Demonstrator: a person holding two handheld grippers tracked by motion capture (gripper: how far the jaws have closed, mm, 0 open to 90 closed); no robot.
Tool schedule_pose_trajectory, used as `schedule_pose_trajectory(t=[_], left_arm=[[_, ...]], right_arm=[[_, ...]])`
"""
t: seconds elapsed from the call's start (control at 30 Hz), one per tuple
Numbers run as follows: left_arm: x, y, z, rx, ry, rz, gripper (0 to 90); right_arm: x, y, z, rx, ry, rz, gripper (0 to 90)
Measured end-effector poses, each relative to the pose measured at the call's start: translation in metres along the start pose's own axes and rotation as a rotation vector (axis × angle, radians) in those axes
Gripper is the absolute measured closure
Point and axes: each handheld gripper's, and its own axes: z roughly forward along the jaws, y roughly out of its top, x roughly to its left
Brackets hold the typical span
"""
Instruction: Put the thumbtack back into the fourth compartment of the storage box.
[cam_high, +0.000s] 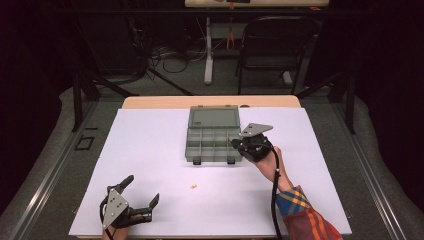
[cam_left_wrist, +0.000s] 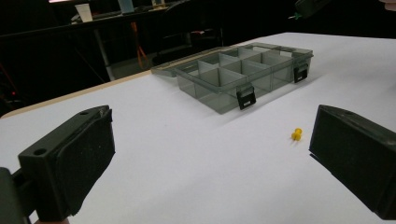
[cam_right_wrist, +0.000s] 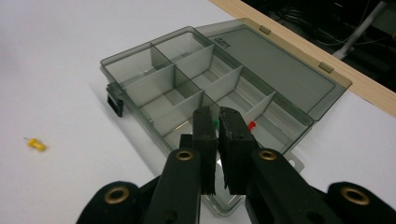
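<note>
Fingers (cam_right_wrist: 236, 135) of your right gripper (cam_right_wrist: 218, 126) stand nearly together above the organizer box (cam_high: 214, 134) near the table (cam_high: 150, 150)'s far edge, seemingly pinching a green pin (cam_right_wrist: 215, 123). Part them low inside one compartment. Your left gripper (cam_high: 140, 192) waits wide apart by the near edge; the yellow pin (cam_high: 193, 187) lies between.

— Obstructions on the white table surface (cam_high: 150, 165)?
— Two. The grey translucent plastic compartment box (cam_high: 212, 142) sits mid-table with its flat lid (cam_high: 214, 118) open toward the far edge. A small yellow push pin (cam_high: 193, 187) lies alone on the near side.
— Access to the box?
— Its near right corner is occupied by the right gripper (cam_high: 239, 142), jaws nearly together. The left side is unobstructed; the left gripper (cam_high: 141, 191) sits well apart, jaws wide.
</note>
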Motion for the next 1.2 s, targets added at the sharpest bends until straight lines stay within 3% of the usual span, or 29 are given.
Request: schedule_pose_trajectory(t=[0.47,0.7,1.03,1.2], left_arm=[[0.000,0.000,0.000,0.000,0.002,0.000,0.1],[0.000,0.000,0.000,0.001,0.000,0.000,0.1],[0.000,0.000,0.000,-0.001,0.001,0.002,0.1],[0.001,0.000,0.000,-0.002,0.002,-0.001,0.1]], right_arm=[[-0.016,0.006,0.019,0.024,-0.045,0.032,85.9],[-0.024,0.011,0.038,0.095,-0.076,0.016,85.8],[-0.039,0.014,0.070,0.184,-0.097,0.052,84.9],[-0.041,0.014,0.073,0.181,-0.089,0.066,77.9]])
